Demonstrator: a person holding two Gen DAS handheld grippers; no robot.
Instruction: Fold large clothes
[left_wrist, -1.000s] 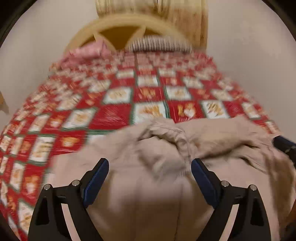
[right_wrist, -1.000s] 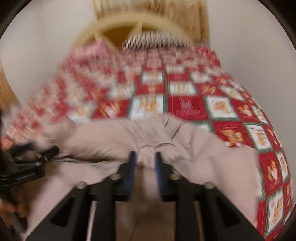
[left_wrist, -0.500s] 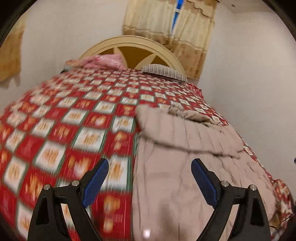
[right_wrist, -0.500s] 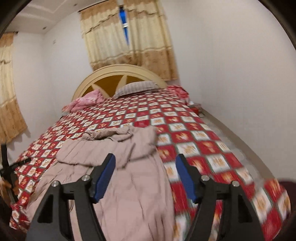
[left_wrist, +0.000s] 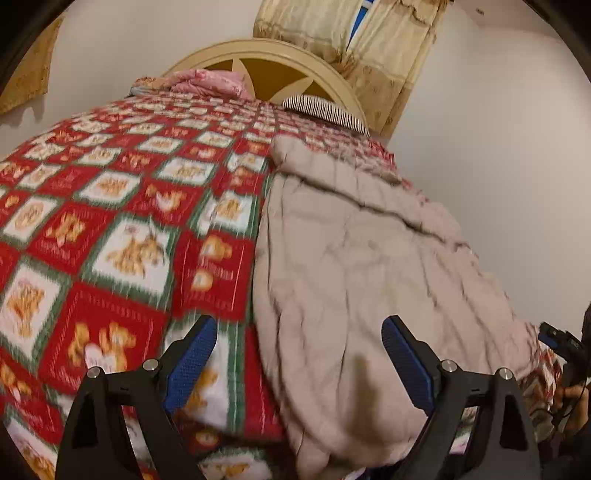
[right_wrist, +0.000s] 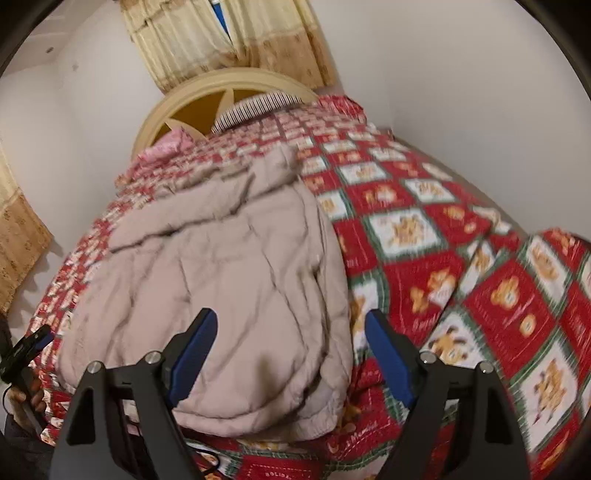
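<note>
Beige garment (left_wrist: 362, 266) is lying on the red patchwork bedspread (left_wrist: 110, 229), below the arched headboard (left_wrist: 280, 70); your left gripper (left_wrist: 299, 354) is hanging released, your right gripper (right_wrist: 291, 350) has just been opening, nothing between.

Warm, even indoor light on 2 fisheye views; edges bend and darken, motion blur smears the bedspread (left_wrist: 110, 236) pattern.
</note>
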